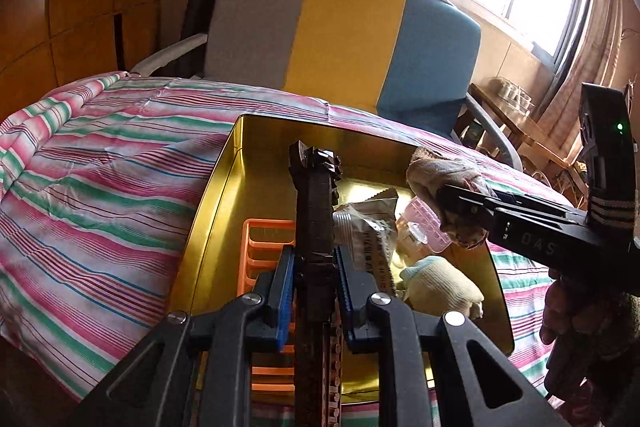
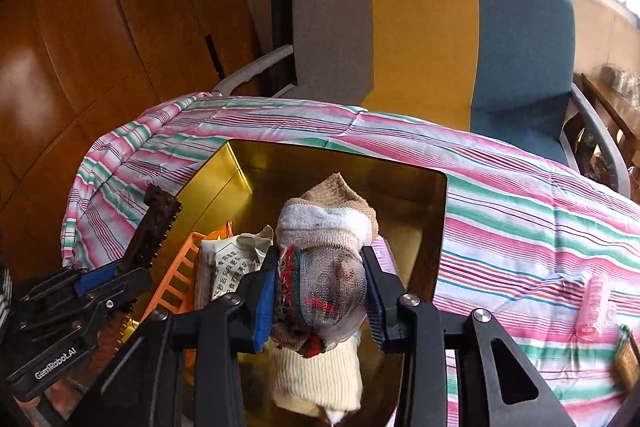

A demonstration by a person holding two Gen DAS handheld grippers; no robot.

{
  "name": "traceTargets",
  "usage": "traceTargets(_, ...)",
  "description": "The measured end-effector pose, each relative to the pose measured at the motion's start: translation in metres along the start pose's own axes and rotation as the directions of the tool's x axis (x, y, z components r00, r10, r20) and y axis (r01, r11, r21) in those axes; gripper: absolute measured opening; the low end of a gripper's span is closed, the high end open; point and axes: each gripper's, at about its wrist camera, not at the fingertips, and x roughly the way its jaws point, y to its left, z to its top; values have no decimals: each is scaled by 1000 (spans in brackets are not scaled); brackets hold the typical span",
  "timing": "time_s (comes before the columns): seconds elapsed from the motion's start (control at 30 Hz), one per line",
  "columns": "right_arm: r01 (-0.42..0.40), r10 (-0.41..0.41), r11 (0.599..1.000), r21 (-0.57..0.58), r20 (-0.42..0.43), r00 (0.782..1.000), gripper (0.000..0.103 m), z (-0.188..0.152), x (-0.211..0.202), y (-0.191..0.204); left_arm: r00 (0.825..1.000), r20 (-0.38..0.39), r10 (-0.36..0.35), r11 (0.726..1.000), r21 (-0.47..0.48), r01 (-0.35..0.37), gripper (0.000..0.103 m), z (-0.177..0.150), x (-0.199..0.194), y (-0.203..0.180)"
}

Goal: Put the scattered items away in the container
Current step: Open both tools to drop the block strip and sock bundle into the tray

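1. Your left gripper point(image 1: 314, 267) is clamped on a dark brown toothed comb point(image 1: 316, 195), with the blue pads pressing both of its sides. The comb stands up towards 12 o'clock over the gold tin point(image 1: 208, 211).
2. Your right gripper point(image 2: 320, 291) is closed around a rolled sock bundle point(image 2: 328, 251) of beige, white and grey knit, held above the tin's open middle.
3. The tin sits on a striped bedspread point(image 1: 100, 163) of pink, green and white.
4. Inside the tin, an orange plastic rack point(image 1: 262, 247) lies at 9 o'clock. A white printed packet point(image 1: 372, 231) is at the centre, a clear pink box point(image 1: 426, 227) at 2 o'clock and a cream sock point(image 1: 440, 285) at 4 o'clock.
5. At 4 o'clock in your right wrist view, a pink plastic item point(image 2: 596, 303) lies on the bedspread outside the tin. A small woven object point(image 2: 626, 355) is just beside it.
6. A grey, yellow and blue chair point(image 2: 424, 27) stands beyond the bed at 12 o'clock.
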Motion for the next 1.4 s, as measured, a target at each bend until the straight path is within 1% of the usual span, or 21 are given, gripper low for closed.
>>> traceTargets(0.23,21,-22,1000,-12,-75,997,40,13,44,5,999,-31,26,1000,-16,-27,19,-4,15,7)
traceTargets(0.3,24,-25,1000,-4,-87,996,44,13,50,4,999,-33,31,999,-26,-32,20,-5,16,8)
traceTargets(0.37,28,-27,1000,3,-99,995,44,14,56,3,999,-27,36,999,-26,-37,20,-6,16,9)
traceTargets(0.53,25,-24,1000,14,-90,996,45,11,52,0,999,-23,49,999,-18,-49,23,-8,13,7)
traceTargets(0.63,22,-20,999,30,-77,997,51,10,46,-4,998,-15,53,998,-22,-54,26,-10,10,7)
traceTargets(0.77,24,-22,999,43,-63,998,51,9,37,-8,998,-4,62,998,-20,-62,28,-11,3,6)
traceTargets(0.93,19,-16,997,75,-40,999,51,0,20,-14,999,15,35,999,-7,-35,33,-17,-11,-6)
traceTargets(1.07,11,-9,993,120,-17,1000,51,-13,2,-23,999,31,14,1000,5,-14,35,-22,-23,-16)
traceTargets(1.23,2,-7,978,207,23,1000,53,-40,-30,-47,999,50,-13,1000,19,12,38,-28,-37,-28)
traceTargets(1.27,4,-11,974,226,30,999,54,-46,-37,-54,998,52,-22,999,25,21,38,-30,-40,-32)
traceTargets(1.4,47,-64,958,284,51,997,56,-72,-68,-86,994,17,-109,990,94,107,39,-44,-43,-70)
